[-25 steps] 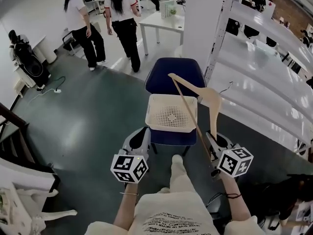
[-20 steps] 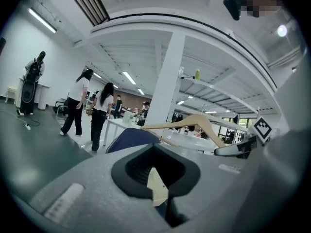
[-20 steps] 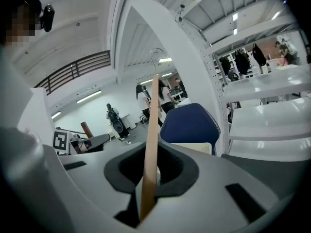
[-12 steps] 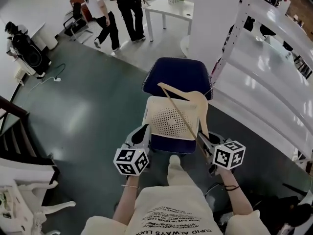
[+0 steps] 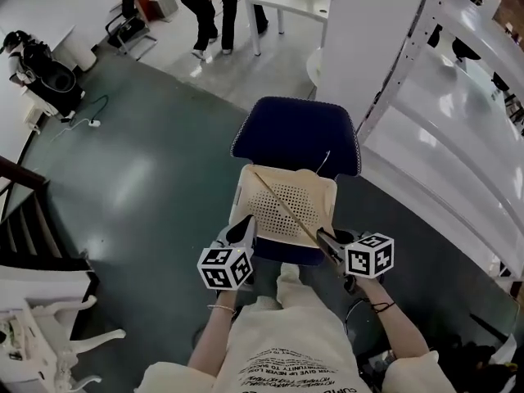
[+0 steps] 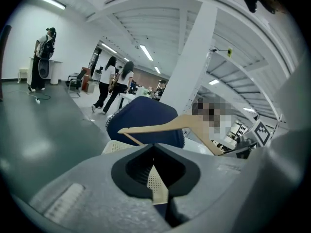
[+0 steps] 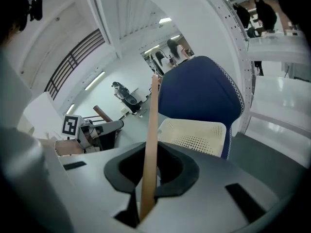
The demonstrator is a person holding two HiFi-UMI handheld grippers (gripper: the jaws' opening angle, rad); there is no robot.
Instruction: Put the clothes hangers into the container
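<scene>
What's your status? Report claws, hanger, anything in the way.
Left claw shut on basket rim. Right claw shut on wooden hanger. Hanger slants across basket on blue chair, not released. Nothing in the way.

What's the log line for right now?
left gripper: shut on basket rim | right gripper: shut on hanger | hanger: slanted over basket | basket: on chair
</scene>
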